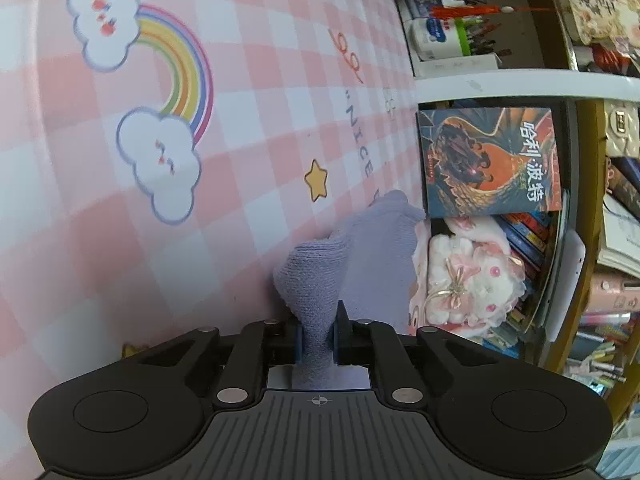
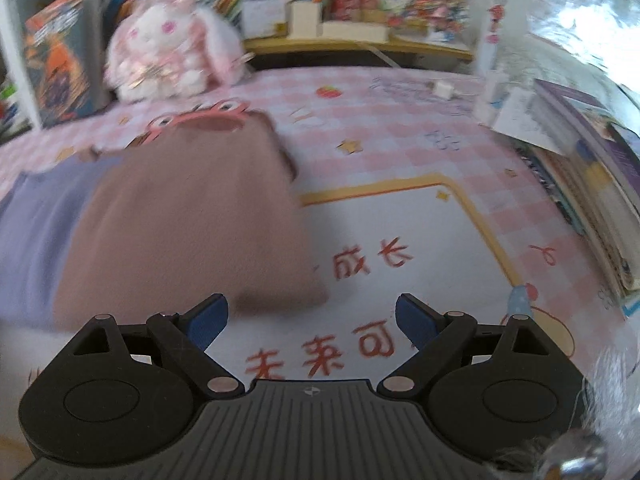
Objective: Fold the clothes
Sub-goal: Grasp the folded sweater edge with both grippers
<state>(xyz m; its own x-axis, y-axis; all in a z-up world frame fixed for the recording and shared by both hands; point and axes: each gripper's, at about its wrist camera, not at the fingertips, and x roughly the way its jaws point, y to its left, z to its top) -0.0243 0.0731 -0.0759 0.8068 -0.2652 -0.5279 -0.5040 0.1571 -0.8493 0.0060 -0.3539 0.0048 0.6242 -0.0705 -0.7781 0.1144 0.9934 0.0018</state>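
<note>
My left gripper (image 1: pixel 318 330) is shut on a bunched edge of a lavender knit garment (image 1: pixel 320 276), lifted off the pink checked tablecloth (image 1: pixel 240 140). In the right wrist view the same lavender garment (image 2: pixel 36 232) lies at the left under a folded brown-pink garment (image 2: pixel 192 216) with a pink frog-eyed collar. My right gripper (image 2: pixel 312 318) is open and empty, just in front of the brown garment's near corner, above the cloth's white printed panel.
A pink plush rabbit (image 2: pixel 168 48) sits at the table's far edge against shelves of books (image 1: pixel 492 164). Stacked books and papers (image 2: pixel 580 160) line the right side. A small white charger (image 2: pixel 442 89) lies far right.
</note>
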